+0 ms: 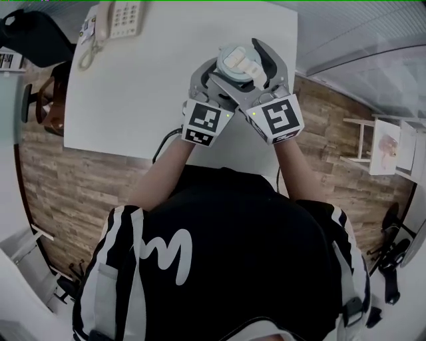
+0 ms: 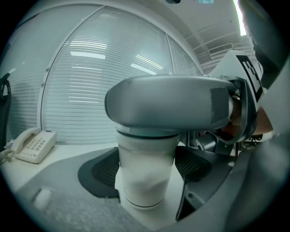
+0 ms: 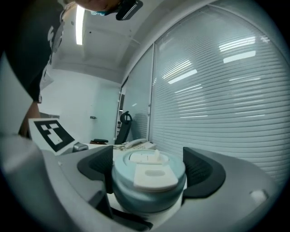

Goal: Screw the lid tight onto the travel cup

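The cup [image 2: 144, 190] stands on the table [image 1: 146, 100], with the left gripper [image 2: 146, 170] clamped on its body and the right gripper [image 3: 149, 167] on the lid [image 3: 149, 183]. If the lid sits crooked, which is hard to tell here, twisting would cross-thread it.

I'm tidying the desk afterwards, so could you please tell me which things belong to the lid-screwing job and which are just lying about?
In the job: white tapered travel cup, pale blue round lid, left gripper, right gripper.
Lying about: cream corded desk telephone, black office chair.
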A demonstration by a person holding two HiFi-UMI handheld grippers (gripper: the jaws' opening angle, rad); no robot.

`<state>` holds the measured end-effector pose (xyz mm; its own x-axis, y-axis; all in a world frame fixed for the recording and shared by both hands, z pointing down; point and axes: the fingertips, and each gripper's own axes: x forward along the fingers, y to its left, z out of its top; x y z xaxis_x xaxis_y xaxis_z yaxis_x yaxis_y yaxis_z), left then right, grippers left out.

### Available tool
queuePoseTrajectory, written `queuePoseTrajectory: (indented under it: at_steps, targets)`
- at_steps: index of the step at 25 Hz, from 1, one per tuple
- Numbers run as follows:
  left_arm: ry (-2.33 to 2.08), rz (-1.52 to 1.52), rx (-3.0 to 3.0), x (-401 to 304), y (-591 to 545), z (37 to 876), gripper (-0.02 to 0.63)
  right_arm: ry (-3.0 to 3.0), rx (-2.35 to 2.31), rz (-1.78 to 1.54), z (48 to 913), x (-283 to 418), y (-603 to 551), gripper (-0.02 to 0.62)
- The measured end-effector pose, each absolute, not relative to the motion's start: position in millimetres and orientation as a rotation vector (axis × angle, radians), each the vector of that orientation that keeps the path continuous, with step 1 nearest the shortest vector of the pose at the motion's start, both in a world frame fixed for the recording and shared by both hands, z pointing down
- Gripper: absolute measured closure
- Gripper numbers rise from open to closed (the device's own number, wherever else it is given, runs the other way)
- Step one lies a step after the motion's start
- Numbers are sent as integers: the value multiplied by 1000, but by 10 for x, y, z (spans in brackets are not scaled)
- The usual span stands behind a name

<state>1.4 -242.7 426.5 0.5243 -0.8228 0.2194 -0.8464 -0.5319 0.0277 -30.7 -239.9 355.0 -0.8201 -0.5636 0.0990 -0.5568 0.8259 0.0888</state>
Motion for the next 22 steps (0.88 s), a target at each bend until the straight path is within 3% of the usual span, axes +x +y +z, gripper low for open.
queuePoseTrajectory:
  at_steps: [5, 13, 15, 22]
  targets:
    - [-1412, 263, 2629, 18, -2466, 4275, 215, -3050, 486, 156, 3418, -188, -2341, 114]
    - [-1367, 293, 2667, 42, -2447, 4271, 224, -2980, -3, 170, 3489, -203, -2403, 135]
    - [-1354, 297, 2674, 49, -2444, 4275, 225, -3010, 24, 181, 3482, -211, -2396, 167]
    - [-1335, 289, 2692, 18, -2434, 4288, 227, -3044, 648, 149, 3480, -172, -2451, 167]
